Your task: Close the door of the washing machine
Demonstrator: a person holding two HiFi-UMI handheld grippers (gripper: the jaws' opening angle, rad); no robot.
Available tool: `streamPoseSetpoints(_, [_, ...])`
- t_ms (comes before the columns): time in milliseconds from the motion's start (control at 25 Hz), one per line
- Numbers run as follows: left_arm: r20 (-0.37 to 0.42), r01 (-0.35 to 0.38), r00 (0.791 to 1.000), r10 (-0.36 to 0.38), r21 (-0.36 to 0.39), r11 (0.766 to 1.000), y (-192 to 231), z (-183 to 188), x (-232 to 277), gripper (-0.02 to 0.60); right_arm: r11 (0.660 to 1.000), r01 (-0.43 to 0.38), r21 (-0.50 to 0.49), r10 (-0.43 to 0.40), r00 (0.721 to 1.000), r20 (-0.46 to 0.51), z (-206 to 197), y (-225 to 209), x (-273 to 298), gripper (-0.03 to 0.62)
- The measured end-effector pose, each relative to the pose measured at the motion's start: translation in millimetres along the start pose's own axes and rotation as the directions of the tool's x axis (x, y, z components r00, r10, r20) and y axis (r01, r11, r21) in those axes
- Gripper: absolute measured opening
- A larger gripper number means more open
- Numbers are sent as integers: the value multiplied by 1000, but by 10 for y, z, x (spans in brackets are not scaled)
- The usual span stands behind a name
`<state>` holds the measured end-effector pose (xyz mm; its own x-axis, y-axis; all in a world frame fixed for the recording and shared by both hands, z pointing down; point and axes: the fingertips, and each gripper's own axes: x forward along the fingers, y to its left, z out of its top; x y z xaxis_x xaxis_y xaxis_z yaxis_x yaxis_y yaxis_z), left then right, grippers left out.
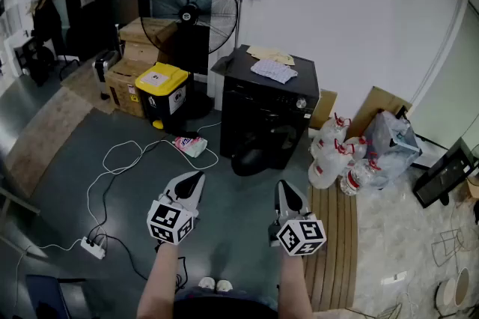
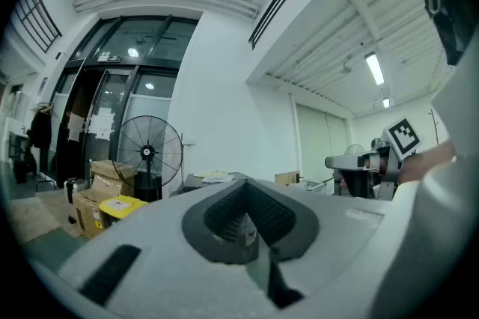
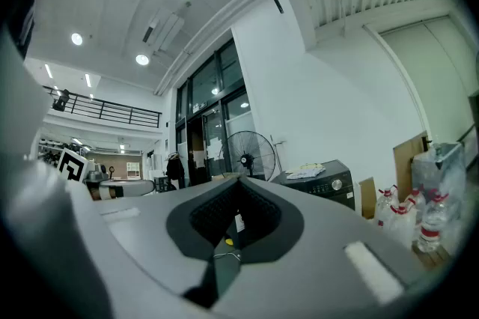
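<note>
The black washing machine [image 1: 267, 104] stands against the white wall, with papers and a cloth on its top. Its round dark door [image 1: 253, 159] hangs open toward the floor at the front left. My left gripper [image 1: 197, 177] and right gripper [image 1: 284, 186] are held side by side well short of the machine. Both point at it, shut and empty, and neither touches it. In the left gripper view the jaws [image 2: 243, 224] are shut, and the machine's top [image 2: 215, 178] shows just beyond them. The right gripper view has the machine [image 3: 329, 186] to the right of the shut jaws [image 3: 233, 224].
A standing fan [image 1: 192, 7], cardboard boxes [image 1: 138, 48] and a yellow-lidded bin [image 1: 161, 87] stand left of the machine. Water bottles [image 1: 335, 157] and bags stand at its right by a slatted wooden board [image 1: 337, 235]. White cables, a power strip [image 1: 93, 246] and a small packet [image 1: 190, 145] lie on the floor.
</note>
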<state>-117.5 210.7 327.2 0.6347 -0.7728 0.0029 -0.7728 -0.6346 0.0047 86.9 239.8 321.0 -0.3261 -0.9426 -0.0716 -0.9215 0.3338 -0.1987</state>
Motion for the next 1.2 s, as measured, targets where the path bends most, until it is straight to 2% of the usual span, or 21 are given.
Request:
streamPoseSetpoints(560, [-2, 0, 1000, 0, -4, 1000, 18, -9, 76, 0, 1000, 21, 8, -21, 1000, 3, -11, -57, 27, 8])
streamPoseSetpoints(760, [-6, -2, 1000, 2, -7, 1000, 53, -18, 78, 0, 1000, 20, 5, -20, 999, -26, -114, -22, 70, 9])
streamPoseSetpoints(960, [-18, 49, 999, -49, -24, 999, -2, -103, 131, 0, 999, 31, 6, -31, 999, -14, -99, -53, 94, 9])
streamPoseSetpoints(1000, [-15, 64, 998, -64, -26, 998, -29, -104, 144, 15, 999, 35, 9, -34, 999, -9, -83, -67, 93, 9])
streamPoseSetpoints(1200, [25, 116, 993, -115, -41, 992, -99, -72, 187, 206, 999, 52, 16, -52, 999, 0, -52, -129, 76, 9])
